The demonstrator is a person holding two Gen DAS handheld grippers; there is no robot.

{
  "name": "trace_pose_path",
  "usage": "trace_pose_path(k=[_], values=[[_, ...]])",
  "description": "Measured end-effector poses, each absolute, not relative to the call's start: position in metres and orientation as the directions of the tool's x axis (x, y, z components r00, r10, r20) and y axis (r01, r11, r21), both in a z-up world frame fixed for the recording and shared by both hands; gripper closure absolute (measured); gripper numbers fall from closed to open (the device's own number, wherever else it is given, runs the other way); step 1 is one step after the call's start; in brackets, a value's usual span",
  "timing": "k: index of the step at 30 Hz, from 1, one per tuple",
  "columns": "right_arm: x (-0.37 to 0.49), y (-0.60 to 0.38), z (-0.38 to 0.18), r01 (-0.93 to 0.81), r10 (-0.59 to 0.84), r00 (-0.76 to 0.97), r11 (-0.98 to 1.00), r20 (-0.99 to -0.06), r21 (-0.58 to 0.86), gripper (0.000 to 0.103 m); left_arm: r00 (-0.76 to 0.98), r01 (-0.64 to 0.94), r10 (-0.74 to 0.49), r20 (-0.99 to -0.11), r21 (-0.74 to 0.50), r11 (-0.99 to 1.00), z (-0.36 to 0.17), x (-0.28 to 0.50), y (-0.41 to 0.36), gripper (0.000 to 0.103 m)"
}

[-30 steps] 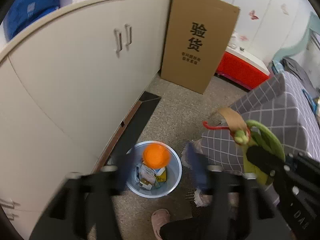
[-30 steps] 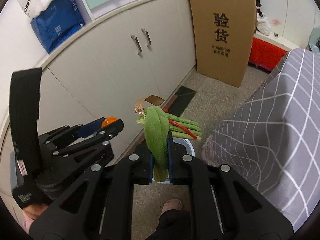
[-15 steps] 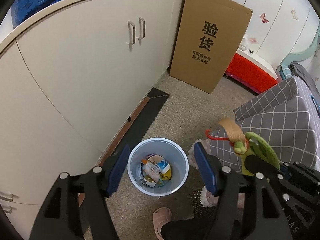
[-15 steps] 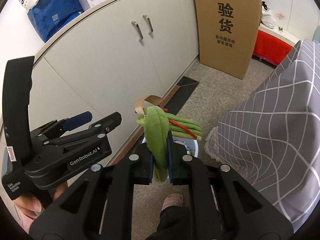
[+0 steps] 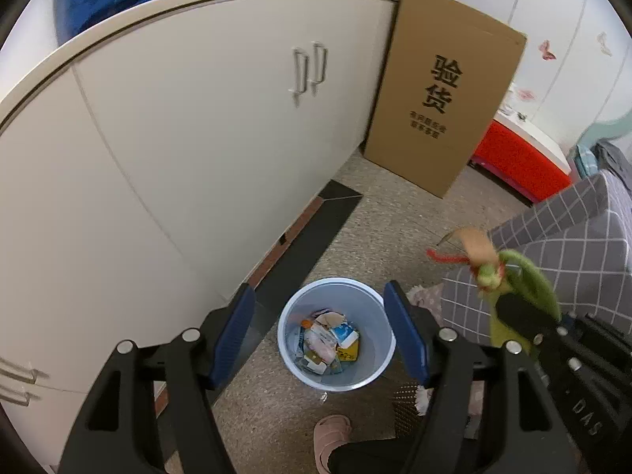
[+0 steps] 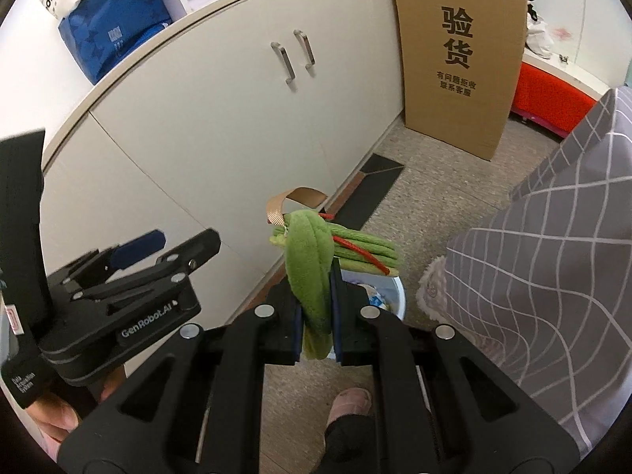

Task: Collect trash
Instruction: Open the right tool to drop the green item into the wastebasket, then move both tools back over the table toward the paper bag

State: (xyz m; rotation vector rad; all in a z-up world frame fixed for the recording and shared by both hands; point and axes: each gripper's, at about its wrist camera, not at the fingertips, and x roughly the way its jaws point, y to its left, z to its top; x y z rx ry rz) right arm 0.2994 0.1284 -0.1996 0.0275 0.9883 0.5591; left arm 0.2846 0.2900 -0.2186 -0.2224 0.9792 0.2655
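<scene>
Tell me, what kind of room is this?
Probably a room in a home, perhaps a bedroom: white cupboards, a grey checked cover over furniture, butterfly stickers on the wall and a slippered foot.

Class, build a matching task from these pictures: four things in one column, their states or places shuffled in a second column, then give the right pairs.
1. left tool
2. right tool
3. waste bin
4. cardboard box

A. leans against the cabinet's end
B. open, holding nothing
C. on the floor, holding packaging
D. shut on a green plush toy

Pairs: 1-B, 2-D, 3-C, 4-A
</scene>
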Motion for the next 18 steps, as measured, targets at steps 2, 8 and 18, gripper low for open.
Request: trace_pose_path(k=[2,8,18], values=[[0.3,0.134,-0.198,-0.453,0.463,0.443,0.855,-0.768,0.254,0.054,0.525,-0.337,0.128,-0.841,-0.067,0.939,-0.219,0.283,0.296,0.036],[0.303,0.133,-0.202,-0.424,0.449,0.444,0.868,-0.775,0.26,0.036,0.524,-0.358,0.145,-0.839,-0.062,0.932,-0.216,0.28,0.298,0.036],[0.296,0.099,-0.18,-0.373,0.429,0.467,0.888,-0.773,0.268,0.035,0.576,-0.31,0.116,-0.809,-0.085,0.947,-0.187,0.272,0.27,0.036]])
